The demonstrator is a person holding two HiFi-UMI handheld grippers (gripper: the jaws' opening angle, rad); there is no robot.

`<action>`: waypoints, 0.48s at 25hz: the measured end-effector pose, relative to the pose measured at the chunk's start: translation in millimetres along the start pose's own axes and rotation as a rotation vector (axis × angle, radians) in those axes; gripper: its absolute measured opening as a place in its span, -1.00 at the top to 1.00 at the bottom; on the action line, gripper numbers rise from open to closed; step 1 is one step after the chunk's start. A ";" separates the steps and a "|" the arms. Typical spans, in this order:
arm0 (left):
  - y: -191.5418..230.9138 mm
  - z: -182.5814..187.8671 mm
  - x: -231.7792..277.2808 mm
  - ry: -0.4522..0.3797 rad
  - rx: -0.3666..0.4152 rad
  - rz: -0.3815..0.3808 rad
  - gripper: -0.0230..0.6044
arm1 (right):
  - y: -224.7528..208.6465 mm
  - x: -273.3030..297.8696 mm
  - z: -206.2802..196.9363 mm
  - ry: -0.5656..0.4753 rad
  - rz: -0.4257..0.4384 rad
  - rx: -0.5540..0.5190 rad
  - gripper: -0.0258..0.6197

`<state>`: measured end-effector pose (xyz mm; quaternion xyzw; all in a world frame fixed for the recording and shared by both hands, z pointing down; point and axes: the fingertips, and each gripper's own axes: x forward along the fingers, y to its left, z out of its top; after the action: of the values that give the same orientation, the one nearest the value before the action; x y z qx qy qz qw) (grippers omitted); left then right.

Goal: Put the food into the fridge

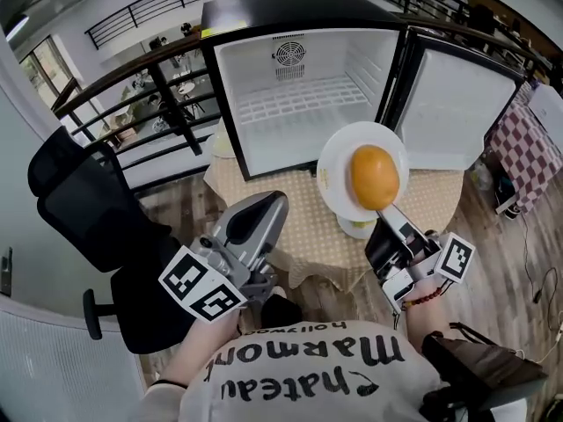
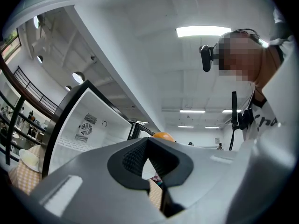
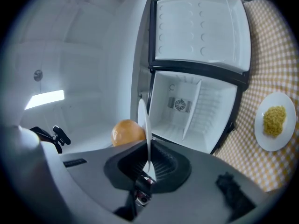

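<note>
White plate (image 1: 339, 170) covers tips of the right claw (image 1: 383, 215).

Open-plan office mezzanine: a black office chair (image 1: 84, 205), dark railings (image 1: 169, 105), ceiling strip lights (image 2: 203, 31) and a mini fridge (image 1: 299, 104) on a cloth-covered table (image 1: 317, 236).

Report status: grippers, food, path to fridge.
Right gripper shut on plate rim, orange food on it. Left gripper shut, empty. Fridge open, nothing in the way.
</note>
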<state>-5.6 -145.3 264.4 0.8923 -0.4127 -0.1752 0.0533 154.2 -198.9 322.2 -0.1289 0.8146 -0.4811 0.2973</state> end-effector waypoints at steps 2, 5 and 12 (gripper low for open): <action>14.6 4.4 8.3 0.001 -0.009 -0.012 0.91 | -4.3 14.2 3.4 0.000 -0.001 0.000 0.85; 32.3 8.2 20.5 0.014 -0.011 -0.037 0.91 | -12.2 32.3 9.7 -0.009 -0.012 -0.007 0.85; 72.5 22.6 42.8 0.013 -0.020 -0.087 0.91 | -31.4 68.0 32.9 -0.061 -0.081 -0.018 0.85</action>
<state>-40.2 -223.9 249.2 0.9099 -0.3715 -0.1757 0.0569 118.1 -271.7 312.8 -0.1791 0.8036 -0.4811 0.3011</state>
